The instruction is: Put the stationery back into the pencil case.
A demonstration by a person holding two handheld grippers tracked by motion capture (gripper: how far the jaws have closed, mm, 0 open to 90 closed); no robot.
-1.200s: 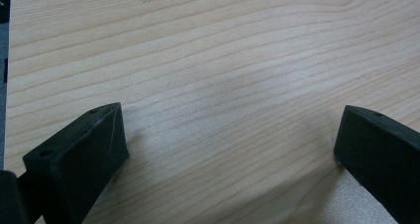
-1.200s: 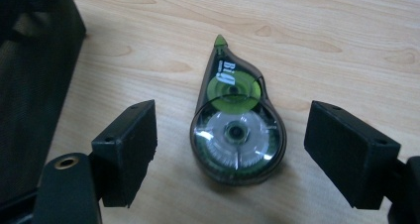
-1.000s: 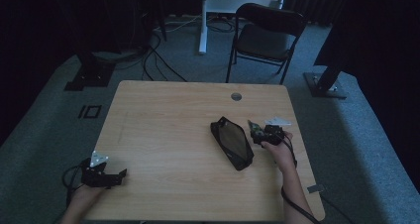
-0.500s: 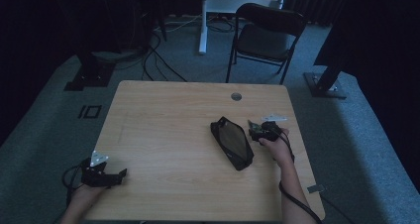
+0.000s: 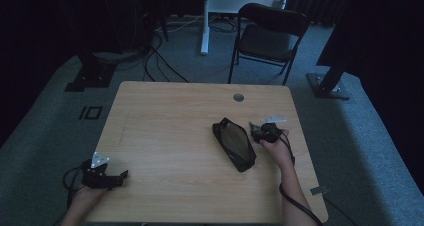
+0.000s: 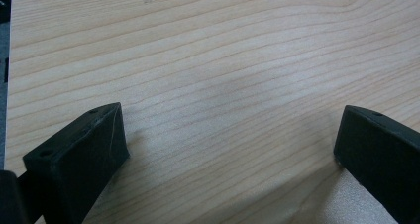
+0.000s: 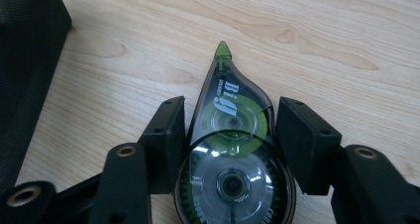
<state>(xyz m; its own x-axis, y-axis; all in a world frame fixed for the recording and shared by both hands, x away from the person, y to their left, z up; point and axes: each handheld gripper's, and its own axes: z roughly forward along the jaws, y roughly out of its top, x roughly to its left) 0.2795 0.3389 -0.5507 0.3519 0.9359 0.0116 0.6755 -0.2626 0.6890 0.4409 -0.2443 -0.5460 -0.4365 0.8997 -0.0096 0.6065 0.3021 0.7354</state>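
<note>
A clear correction tape dispenser (image 7: 228,149) with green reels and a green tip lies flat on the wooden table (image 5: 170,116), just right of a black zip pouch (image 5: 234,143). My right gripper (image 7: 230,117) has just been closing on it, and both pads now sit against the dispenser's sides. In the high view the right gripper (image 5: 262,132) is beside the pouch's right edge. My left gripper (image 5: 119,178) rests at the table's near left corner. In its own view the left gripper (image 6: 230,144) is open over bare wood.
The pouch's dark corner (image 7: 25,60) lies close to the left of the right gripper. A round cable hole (image 5: 238,97) sits near the table's far edge. A black chair (image 5: 267,36) stands behind the table. Cables trail off the near edge.
The right hand has edged slightly toward the pouch with its gripper at the dispenser. The left gripper has stayed where it was.
</note>
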